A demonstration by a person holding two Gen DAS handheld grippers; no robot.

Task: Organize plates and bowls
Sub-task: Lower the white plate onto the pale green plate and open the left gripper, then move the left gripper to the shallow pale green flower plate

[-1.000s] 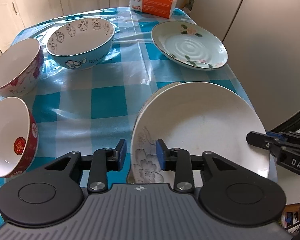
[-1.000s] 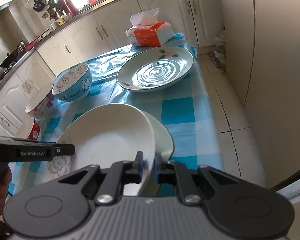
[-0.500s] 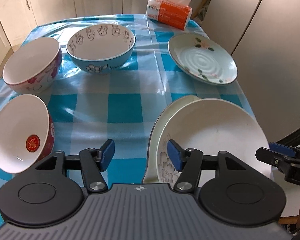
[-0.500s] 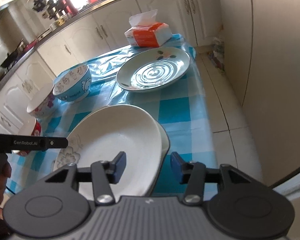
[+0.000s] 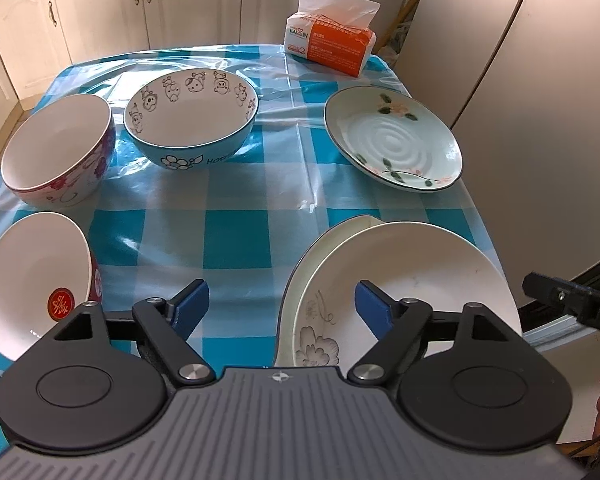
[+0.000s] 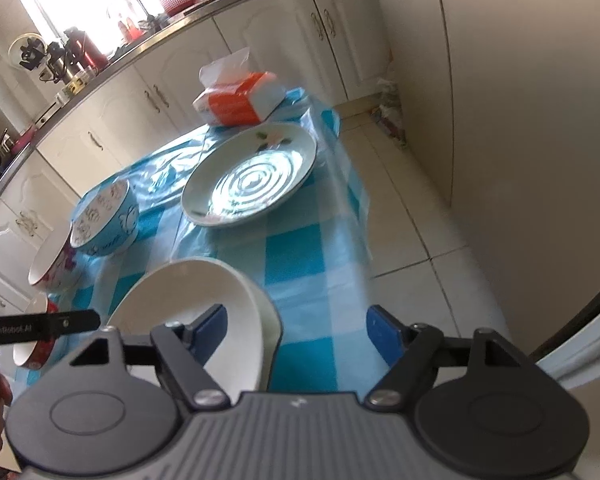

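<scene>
A table draped in a blue-and-white checked cloth (image 5: 236, 240) under a clear, wrinkled plastic cover fills the left wrist view, with cream cabinet doors (image 5: 100, 4) behind it and a tall pale panel (image 5: 540, 120) along the right. From the right wrist view a countertop (image 6: 100, 68) crowded with flasks runs below a bright window, and pale floor tiles (image 6: 412, 220) lie beside the table.

Two white plates (image 5: 412, 288) sit stacked at 5 o'clock on the cloth, the upper one offset on the lower. A pale green flowered plate (image 5: 392, 140) rests at 2 o'clock, a tissue pack (image 5: 332, 48) at 1 o'clock. A blue cartoon bowl (image 5: 192, 120) stands at 11 o'clock, a pink-flowered bowl (image 5: 56, 148) at 10, a red-rimmed bowl (image 5: 32, 284) at 8.

The left gripper (image 5: 282, 306) is opening, jaws spread wide, the stack's rim between them but untouched. The right gripper (image 6: 296, 328) is also opening, its jaws straddling the stack's other edge, gripping nothing.
</scene>
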